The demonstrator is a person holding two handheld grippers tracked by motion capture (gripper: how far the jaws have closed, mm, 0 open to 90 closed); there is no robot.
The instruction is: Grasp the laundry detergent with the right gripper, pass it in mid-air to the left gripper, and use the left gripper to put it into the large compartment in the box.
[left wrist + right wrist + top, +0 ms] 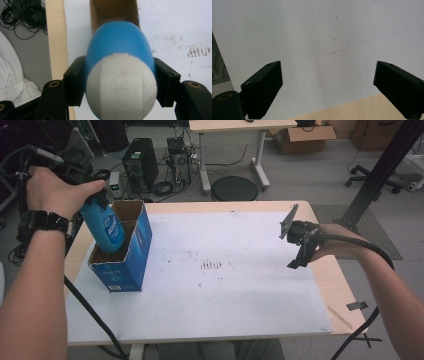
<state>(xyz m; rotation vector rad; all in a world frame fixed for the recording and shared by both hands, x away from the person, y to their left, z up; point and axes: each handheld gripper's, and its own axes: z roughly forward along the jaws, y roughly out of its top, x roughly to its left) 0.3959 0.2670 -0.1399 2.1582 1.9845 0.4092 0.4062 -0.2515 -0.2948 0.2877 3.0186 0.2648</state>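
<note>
One blue bottle (107, 227), upright, base-down.

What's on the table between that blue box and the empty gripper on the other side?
Nothing stands between the blue box and the right gripper: the high view shows bare white sheet, marked by a few dark smudges.

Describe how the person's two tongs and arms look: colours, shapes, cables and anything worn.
Both tongs, left and right, are black with two blocky, flat-faced jaws. Brass-coloured screw holes sit at the jaw bases. A thick black cable trails from each. The right carries a grey three-cornered plate. The forearms are bare; the left wrist wears a black watch.
</note>
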